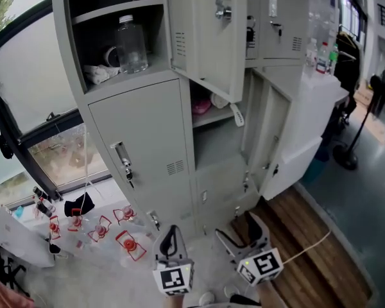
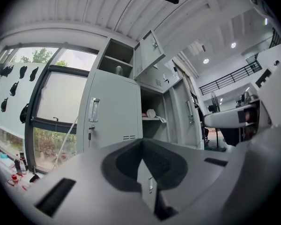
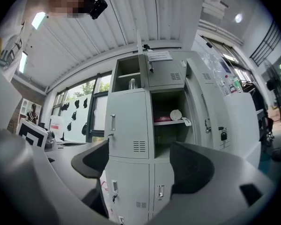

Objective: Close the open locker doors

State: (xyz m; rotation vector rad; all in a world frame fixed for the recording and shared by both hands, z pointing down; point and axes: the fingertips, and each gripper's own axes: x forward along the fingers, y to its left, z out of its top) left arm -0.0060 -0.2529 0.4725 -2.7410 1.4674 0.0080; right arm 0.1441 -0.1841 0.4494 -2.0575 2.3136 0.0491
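Observation:
A grey locker bank (image 1: pixel 147 140) stands in front of me. Its upper left compartment (image 1: pixel 119 37) is open, with a clear bottle (image 1: pixel 131 43) inside; that compartment's door (image 1: pixel 208 34) swings out toward me. The middle right compartment (image 1: pixel 212 111) is also open, and its door (image 1: pixel 273 130) is swung to the right. A pink item and a white cup lie on its shelf (image 3: pixel 171 121). My left gripper (image 1: pixel 171 231) is held low before the lockers, shut and empty, jaws touching (image 2: pixel 141 154). Beside it, my right gripper (image 1: pixel 239 231) is open and empty (image 3: pixel 140 165).
Several red clips (image 1: pixel 129 244) and small items lie on the floor at the left, below a large window (image 1: pixel 45 82). A white counter (image 1: pixel 324 104) with bottles adjoins the lockers on the right. A white cable (image 1: pixel 311 244) crosses the wooden floor, and a fan stand (image 1: pixel 346 156) stands further right.

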